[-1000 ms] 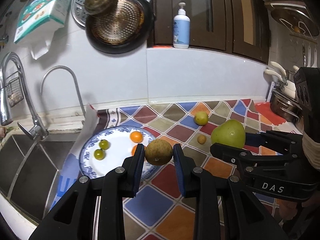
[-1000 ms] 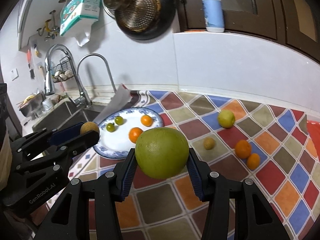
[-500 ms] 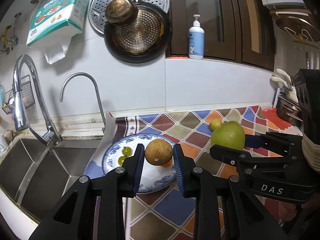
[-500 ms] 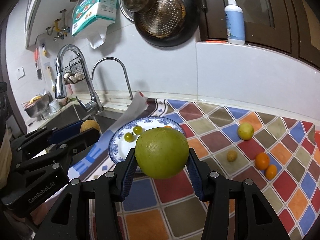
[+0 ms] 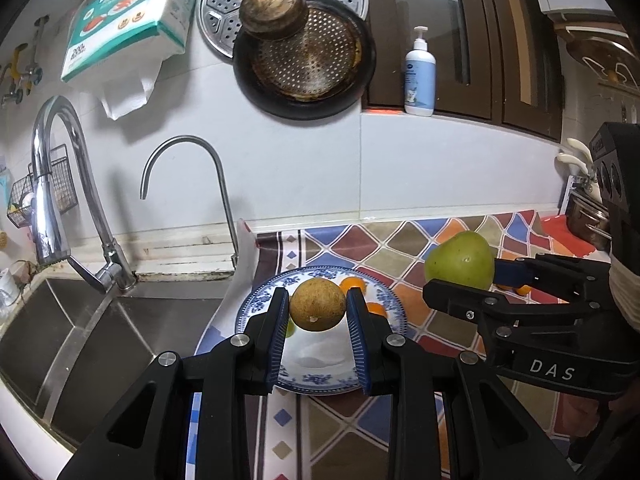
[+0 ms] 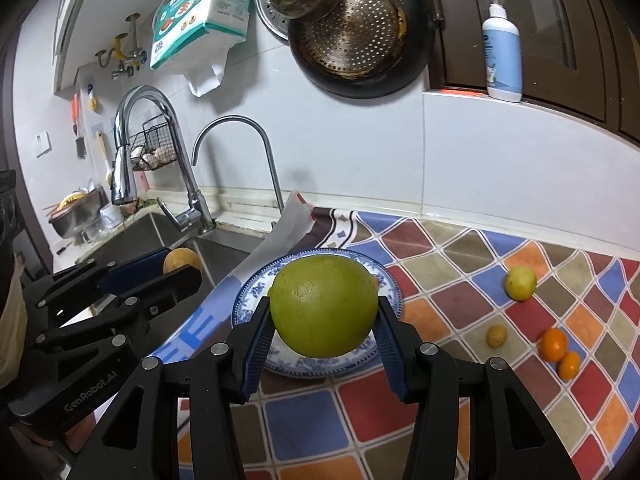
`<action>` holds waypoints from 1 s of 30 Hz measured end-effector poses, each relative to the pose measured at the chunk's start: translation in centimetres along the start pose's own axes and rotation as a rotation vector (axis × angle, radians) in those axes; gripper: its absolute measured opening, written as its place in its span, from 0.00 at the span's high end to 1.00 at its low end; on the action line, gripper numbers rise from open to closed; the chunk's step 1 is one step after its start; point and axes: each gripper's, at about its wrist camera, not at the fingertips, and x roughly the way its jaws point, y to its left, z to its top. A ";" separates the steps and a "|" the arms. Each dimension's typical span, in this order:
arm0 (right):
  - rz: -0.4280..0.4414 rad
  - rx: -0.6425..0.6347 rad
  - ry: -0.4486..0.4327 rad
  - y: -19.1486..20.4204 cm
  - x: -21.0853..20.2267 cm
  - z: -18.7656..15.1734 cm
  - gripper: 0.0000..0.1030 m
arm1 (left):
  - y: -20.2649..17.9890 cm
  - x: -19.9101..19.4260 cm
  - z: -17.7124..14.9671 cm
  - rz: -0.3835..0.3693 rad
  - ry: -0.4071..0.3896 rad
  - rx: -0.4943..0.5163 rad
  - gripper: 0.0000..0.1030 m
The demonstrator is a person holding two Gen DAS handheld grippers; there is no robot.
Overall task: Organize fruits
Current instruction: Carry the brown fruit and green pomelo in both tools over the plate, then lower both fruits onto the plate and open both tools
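Note:
My left gripper (image 5: 318,308) is shut on a round brown fruit (image 5: 317,305) and holds it in the air over the blue-and-white plate (image 5: 256,304). My right gripper (image 6: 324,316) is shut on a large green fruit (image 6: 324,304), also raised in front of the plate (image 6: 390,280). Small oranges (image 5: 352,281) and a green fruit (image 5: 290,330) lie on the plate, partly hidden. In the right wrist view the left gripper (image 6: 176,270) shows at the left with its brown fruit (image 6: 180,259). In the left wrist view the right gripper (image 5: 464,276) shows at the right with the green fruit (image 5: 460,260).
On the tiled mat lie a yellow-green fruit (image 6: 520,282), a small tan fruit (image 6: 497,336) and two oranges (image 6: 554,344). A steel sink (image 5: 60,336) with two taps (image 5: 56,184) is at the left. Pans (image 5: 304,48) hang on the wall.
Both grippers have swung left toward the sink with their fruits still held. The plate now lies directly behind both fruits, and the loose fruits have slid to the right of the view.

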 end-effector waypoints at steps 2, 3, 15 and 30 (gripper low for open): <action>0.000 -0.003 0.005 0.4 0.7 0.2 0.52 | 0.5 0.5 -0.1 0.000 0.008 -0.001 0.71; -0.001 -0.003 0.007 0.5 1.0 0.2 0.52 | 0.8 0.9 -0.2 -0.001 0.012 -0.002 0.71; 0.008 -0.026 0.067 0.9 6.0 1.3 0.52 | 2.8 5.4 -0.5 -0.014 0.072 -0.020 0.71; 0.040 -0.029 0.159 -0.3 13.2 1.4 0.52 | 3.7 10.5 -2.4 -0.015 0.172 -0.026 0.71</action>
